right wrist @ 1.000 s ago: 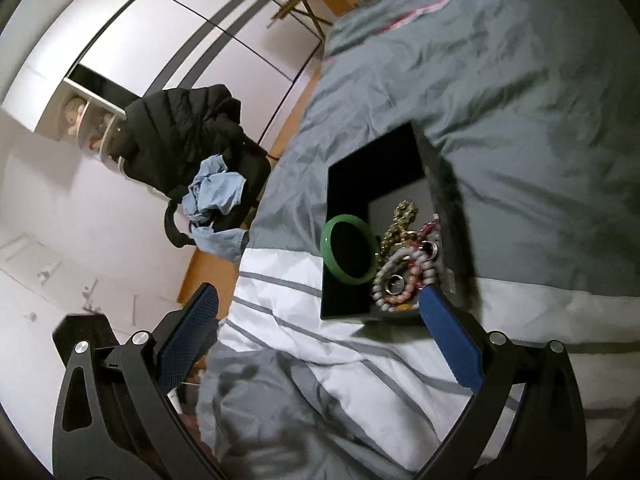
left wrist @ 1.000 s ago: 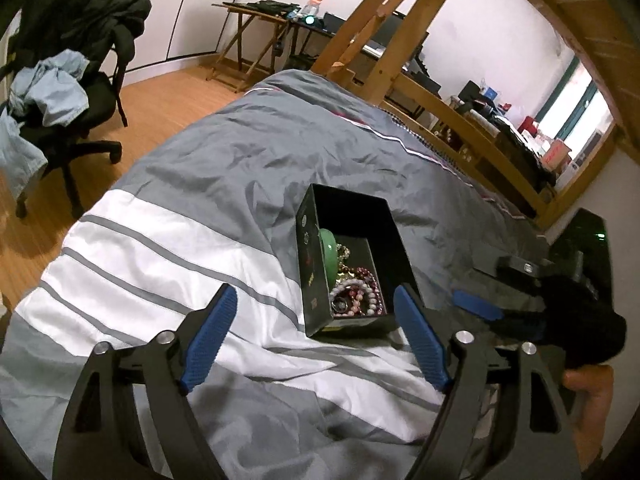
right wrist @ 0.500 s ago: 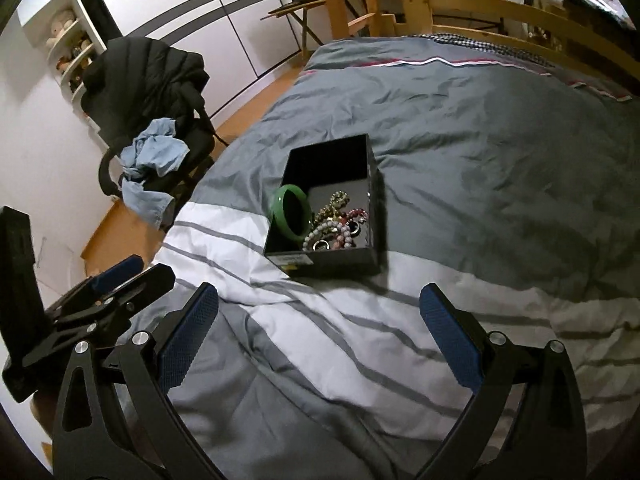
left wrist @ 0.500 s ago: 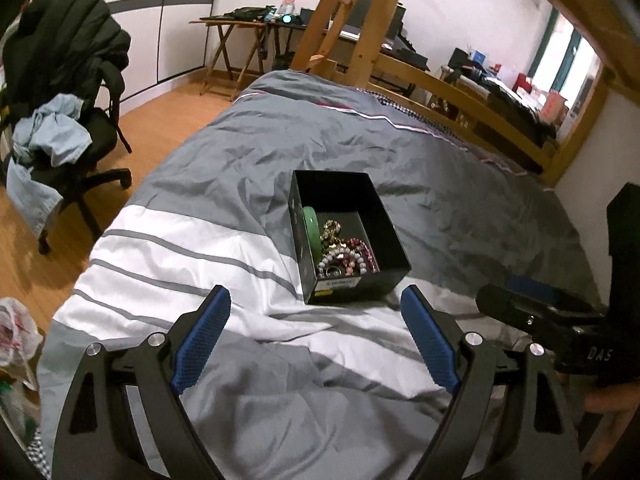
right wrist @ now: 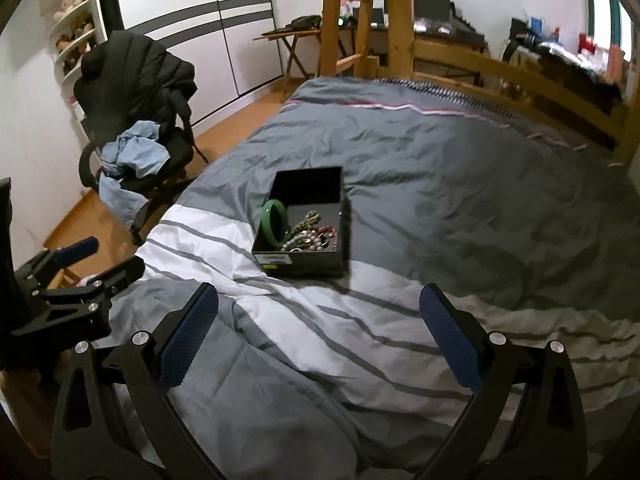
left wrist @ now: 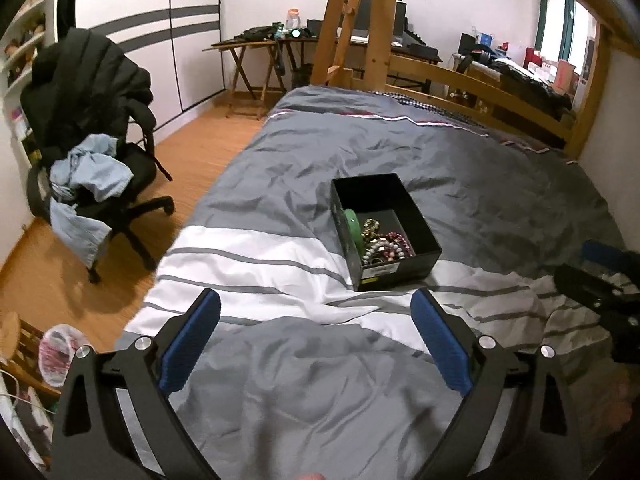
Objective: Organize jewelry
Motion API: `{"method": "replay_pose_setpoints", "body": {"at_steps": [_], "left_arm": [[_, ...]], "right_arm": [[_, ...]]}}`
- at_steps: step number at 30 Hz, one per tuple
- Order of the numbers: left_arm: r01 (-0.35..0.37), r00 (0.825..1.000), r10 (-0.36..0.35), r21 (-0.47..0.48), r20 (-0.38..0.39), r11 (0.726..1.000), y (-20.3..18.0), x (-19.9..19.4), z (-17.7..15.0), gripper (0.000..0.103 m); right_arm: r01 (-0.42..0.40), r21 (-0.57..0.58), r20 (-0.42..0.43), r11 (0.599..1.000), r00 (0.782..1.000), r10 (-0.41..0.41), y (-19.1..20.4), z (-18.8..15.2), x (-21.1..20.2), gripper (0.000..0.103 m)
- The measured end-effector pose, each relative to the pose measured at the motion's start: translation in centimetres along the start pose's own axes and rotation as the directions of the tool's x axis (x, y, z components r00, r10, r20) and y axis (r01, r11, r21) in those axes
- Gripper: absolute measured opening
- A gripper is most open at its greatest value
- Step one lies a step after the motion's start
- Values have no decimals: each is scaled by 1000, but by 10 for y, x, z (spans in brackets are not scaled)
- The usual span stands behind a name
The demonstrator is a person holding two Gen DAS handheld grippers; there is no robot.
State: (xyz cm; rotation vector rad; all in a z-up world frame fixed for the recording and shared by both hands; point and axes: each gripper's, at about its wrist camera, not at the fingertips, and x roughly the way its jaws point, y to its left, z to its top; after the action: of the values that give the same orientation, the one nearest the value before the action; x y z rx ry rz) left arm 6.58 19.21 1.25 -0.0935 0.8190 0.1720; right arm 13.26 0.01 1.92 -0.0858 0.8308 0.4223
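A black open box (left wrist: pixel 416 268) sits on the bed, also in the right wrist view (right wrist: pixel 304 266). Inside lie a green bangle (left wrist: pixel 353 220) (right wrist: pixel 274 220), beaded bracelets (left wrist: pixel 386 246) (right wrist: pixel 310 240) and a gold chain piece (right wrist: pixel 308 218). My left gripper (left wrist: pixel 316 340) is open and empty, held back from the box over the duvet. My right gripper (right wrist: pixel 318 332) is open and empty, also short of the box. The right gripper shows at the right edge of the left wrist view (left wrist: pixel 600 276). The left gripper shows at the left edge of the right wrist view (right wrist: pixel 76 276).
The grey and white striped duvet (left wrist: pixel 280 264) covers the bed. An office chair (left wrist: pixel 92 152) with a black jacket and blue clothes stands left on the wooden floor. A wooden bed frame and ladder (left wrist: pixel 352 24) rise at the far end. Cluttered desks stand behind.
Both grippers have pulled back and away from the box, which now looks smaller and farther. Both stay open and empty. The jewelry lies unchanged in the box.
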Motion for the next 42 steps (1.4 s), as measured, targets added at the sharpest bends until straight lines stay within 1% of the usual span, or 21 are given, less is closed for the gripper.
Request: {"method": "replay_pose_setpoints", "body": {"at_steps": [2,6,8,11,14,18,27,30,31,42], "left_arm": [[-15,1000,15,16,6,1000,-2,-6,2,94],[-16,1000,15,34,8,999,-6,-14,5,94],[-5,1000,5,44,7,999,-8,-17,6,94],[18,1000,-19,59,2,998,-12,-20,6,94],[28,1000,-28,66,-10,997,-17,-18,5,94],[15,1000,-13,84,-23,996,-22,-14,1,94],[31,999,-27,99,-40,995,-29,-12,-2,94],[19,999,-14,95,-52,995,-29,-11,-4,94],[26,998,-20,101,-56,995,-30,-10,-5,94],[52,998,-47,107,-47,993,-33,-14,-7,94]], "right_arm": [[2,-2,14,1000,1000,-2,3,0,-9,99],[-17,3,6,1000,1000,17,4,-3,-15,99],[-29,12,0,1000,1000,29,4,-4,-15,99],[-25,7,-5,1000,1000,25,5,-8,-16,99],[-30,1,-8,1000,1000,30,8,-11,-17,99],[-31,0,-11,1000,999,31,8,-13,-18,99],[-36,6,-15,999,999,36,4,-16,-20,99],[-34,5,-16,999,999,34,4,-16,-20,99],[-35,8,-16,999,999,35,3,-16,-20,99],[-35,7,-20,999,999,35,-2,-17,-22,99]]}}
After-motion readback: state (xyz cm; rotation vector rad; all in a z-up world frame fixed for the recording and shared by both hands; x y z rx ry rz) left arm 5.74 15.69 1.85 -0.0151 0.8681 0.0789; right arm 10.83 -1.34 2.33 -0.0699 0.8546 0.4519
